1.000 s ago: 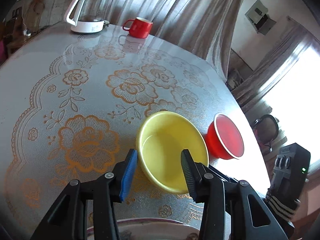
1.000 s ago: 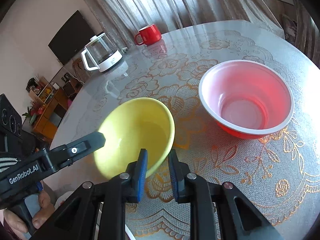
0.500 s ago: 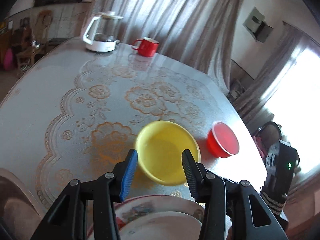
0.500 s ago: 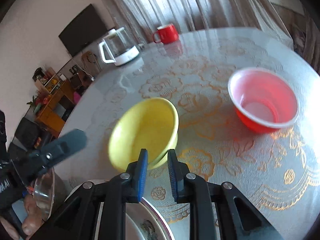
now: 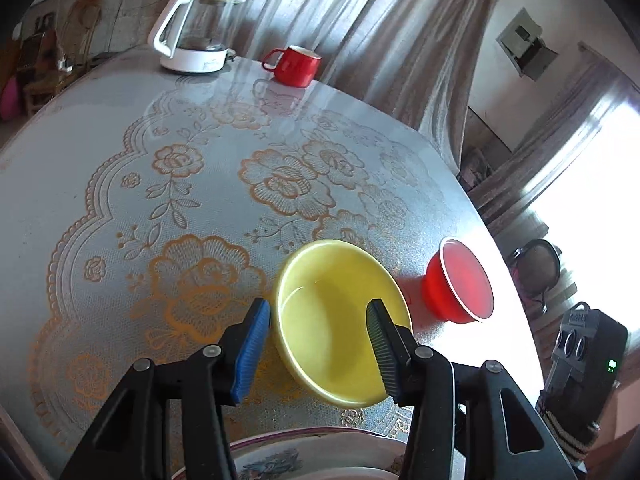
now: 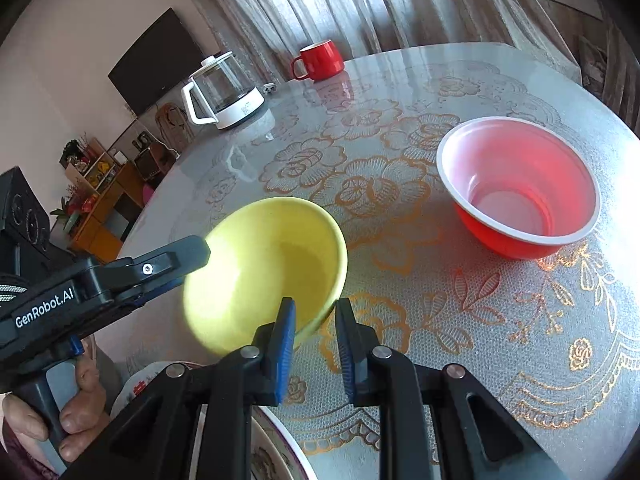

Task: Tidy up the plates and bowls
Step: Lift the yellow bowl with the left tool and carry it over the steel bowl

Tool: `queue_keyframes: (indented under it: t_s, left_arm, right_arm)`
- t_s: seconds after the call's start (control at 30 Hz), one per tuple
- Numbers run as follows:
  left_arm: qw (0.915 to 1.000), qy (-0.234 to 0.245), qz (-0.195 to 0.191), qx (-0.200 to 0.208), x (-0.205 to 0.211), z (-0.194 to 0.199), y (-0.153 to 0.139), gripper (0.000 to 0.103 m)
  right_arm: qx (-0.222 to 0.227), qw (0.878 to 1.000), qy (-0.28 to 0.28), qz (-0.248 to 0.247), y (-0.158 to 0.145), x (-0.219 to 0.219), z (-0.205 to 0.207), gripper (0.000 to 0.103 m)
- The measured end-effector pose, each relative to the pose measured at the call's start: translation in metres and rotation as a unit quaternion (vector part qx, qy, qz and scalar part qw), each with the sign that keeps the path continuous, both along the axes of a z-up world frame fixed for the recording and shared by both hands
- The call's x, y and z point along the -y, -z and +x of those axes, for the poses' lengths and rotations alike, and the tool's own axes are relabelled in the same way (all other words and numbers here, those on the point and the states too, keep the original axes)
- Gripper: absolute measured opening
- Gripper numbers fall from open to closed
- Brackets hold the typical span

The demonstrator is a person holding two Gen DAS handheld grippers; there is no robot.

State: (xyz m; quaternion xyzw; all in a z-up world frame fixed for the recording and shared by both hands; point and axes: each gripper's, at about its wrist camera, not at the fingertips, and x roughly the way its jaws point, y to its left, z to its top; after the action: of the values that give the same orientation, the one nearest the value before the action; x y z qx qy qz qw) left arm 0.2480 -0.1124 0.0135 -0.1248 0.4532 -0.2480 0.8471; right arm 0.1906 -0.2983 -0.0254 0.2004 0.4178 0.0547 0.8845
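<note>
A yellow bowl (image 5: 332,332) hangs tilted just over the table, near its front edge. My right gripper (image 6: 315,308) is shut on the bowl's near rim, the blue pad inside and the black pad outside. My left gripper (image 5: 318,306) stands open around the bowl's left wall, blue pad outside and black finger over the hollow, not pressing. In the right wrist view its fingertip (image 6: 196,248) lies at the yellow bowl (image 6: 264,264). A red bowl (image 5: 460,288) with a white rim stands upright to the right (image 6: 516,188). A patterned plate (image 5: 280,460) lies under the grippers.
A glass kettle (image 5: 192,36) and a red mug (image 5: 294,64) stand at the table's far edge, before the curtains. The lace-patterned table (image 5: 140,184) is round and drops off close behind the red bowl. A person's hand (image 6: 80,404) holds the left gripper's handle.
Both views pulled up and back half a second ago, then came down close again. The yellow bowl stayed in my right gripper. My left jaws stand slightly wider.
</note>
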Motion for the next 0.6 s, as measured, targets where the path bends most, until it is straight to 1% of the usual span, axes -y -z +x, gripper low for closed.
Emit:
queue_keyframes:
  t_s: [0.1, 0.17, 0.33, 0.47, 0.6]
  left_arm:
    - [1.0, 0.004, -0.007, 0.004, -0.005, -0.006, -0.004, 0.05]
    - [0.9998, 0.001, -0.011, 0.017, -0.011, -0.013, -0.011, 0.05]
    - [0.9988, -0.015, -0.012, 0.046, -0.03, -0.037, -0.033, 0.05]
    - [0.9968, -0.033, -0.013, 0.071, -0.058, -0.063, -0.049, 0.052]
    - [0.9942, -0.058, -0.015, 0.089, -0.091, -0.089, -0.058, 0.053]
  right_arm:
    - [0.007, 1.0, 0.002, 0.002, -0.001, 0.003, -0.003, 0.019]
    - [0.01, 1.0, 0.003, 0.005, -0.003, 0.002, -0.006, 0.019]
    - [0.037, 0.999, -0.009, 0.007, -0.022, -0.008, -0.019, 0.019]
    - [0.055, 0.998, -0.03, 0.013, -0.037, -0.024, -0.029, 0.019]
    - [0.069, 0.995, -0.063, 0.017, -0.05, -0.05, -0.04, 0.019]
